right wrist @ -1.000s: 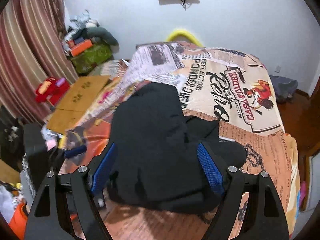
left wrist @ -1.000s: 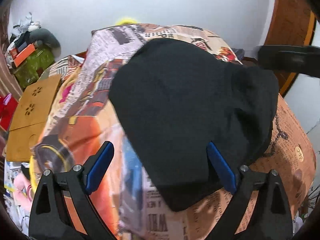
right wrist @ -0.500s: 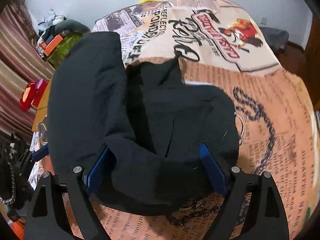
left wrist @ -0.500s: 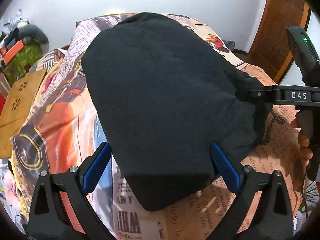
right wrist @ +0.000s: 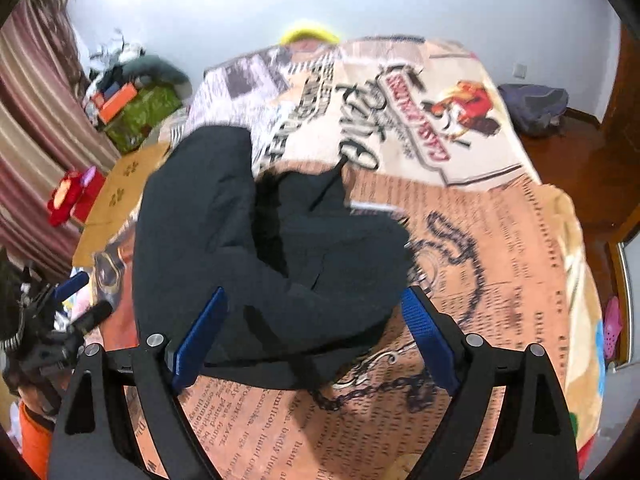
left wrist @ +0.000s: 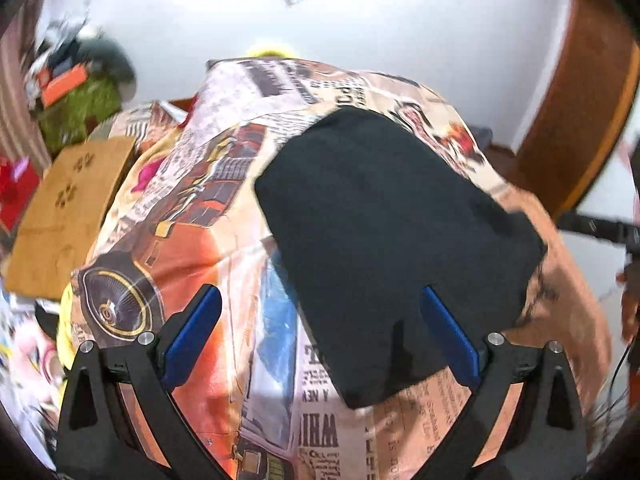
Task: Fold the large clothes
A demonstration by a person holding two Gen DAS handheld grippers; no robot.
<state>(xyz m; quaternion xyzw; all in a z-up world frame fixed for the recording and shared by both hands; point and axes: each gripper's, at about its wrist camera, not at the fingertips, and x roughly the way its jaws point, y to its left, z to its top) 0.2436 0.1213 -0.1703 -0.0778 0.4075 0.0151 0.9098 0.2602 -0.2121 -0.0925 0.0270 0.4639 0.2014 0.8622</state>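
A: Where's the black garment [left wrist: 392,232]?
B: On the printed bedspread [left wrist: 168,240], long axis running away from both tools.
A: Grippers?
B: Left gripper [left wrist: 320,340] and right gripper [right wrist: 316,336] both gape, holding nothing; the near hem lies between the right's fingers, so it looks nearer

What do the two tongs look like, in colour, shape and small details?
Both look alike. The left tongs and the right tongs each have two black plastic arms with triangular cut-outs and silver round screws. Their fingers carry blue, finely ribbed rectangular pads. No cables or sleeves show on them in either view.
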